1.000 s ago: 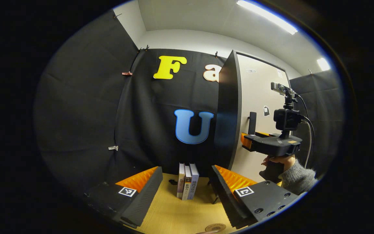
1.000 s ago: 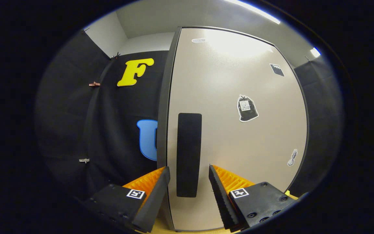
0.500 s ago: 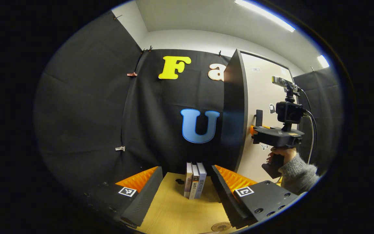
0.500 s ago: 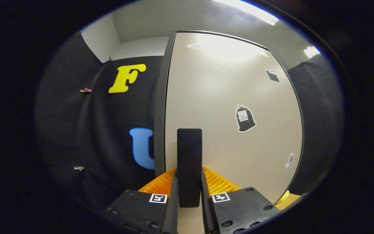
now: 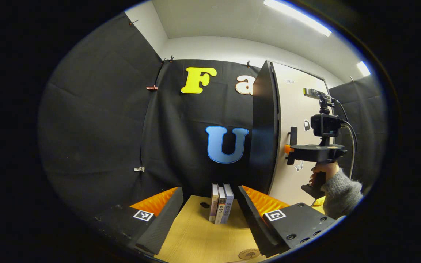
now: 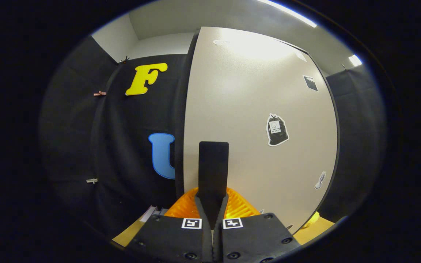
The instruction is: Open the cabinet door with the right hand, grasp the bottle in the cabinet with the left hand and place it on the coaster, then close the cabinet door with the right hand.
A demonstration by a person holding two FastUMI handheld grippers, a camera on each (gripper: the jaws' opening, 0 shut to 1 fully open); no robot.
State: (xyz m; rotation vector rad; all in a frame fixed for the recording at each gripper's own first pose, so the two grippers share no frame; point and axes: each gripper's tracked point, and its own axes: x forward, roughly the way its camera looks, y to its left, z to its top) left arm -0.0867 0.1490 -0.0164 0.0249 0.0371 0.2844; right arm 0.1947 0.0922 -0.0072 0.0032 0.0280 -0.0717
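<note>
A tall cabinet (image 5: 263, 128) with dark sides stands on the right of the wooden table (image 5: 196, 237). Its beige door (image 6: 254, 120) carries a vertical black handle (image 6: 213, 164). My right gripper (image 6: 212, 199) is shut on the lower part of that handle. From the left gripper view, the right gripper (image 5: 287, 153) reaches the handle (image 5: 293, 136), held by a hand (image 5: 320, 173) in a grey sleeve. The door's left edge stands slightly off the cabinet, and the door hides the inside. My left gripper (image 5: 209, 191) hangs open over the table. A round wooden coaster (image 5: 249, 254) lies below its right finger.
Three books (image 5: 220, 208) stand upright at the back of the table, just left of the cabinet, with a small dark object (image 5: 205, 205) beside them. Black cloth walls close in the back and left. Stickers (image 6: 277, 125) dot the door.
My right gripper has closed on the door handle and pulled it a little, so the door's left edge has started to swing out. The left gripper stays open and has barely shifted.
</note>
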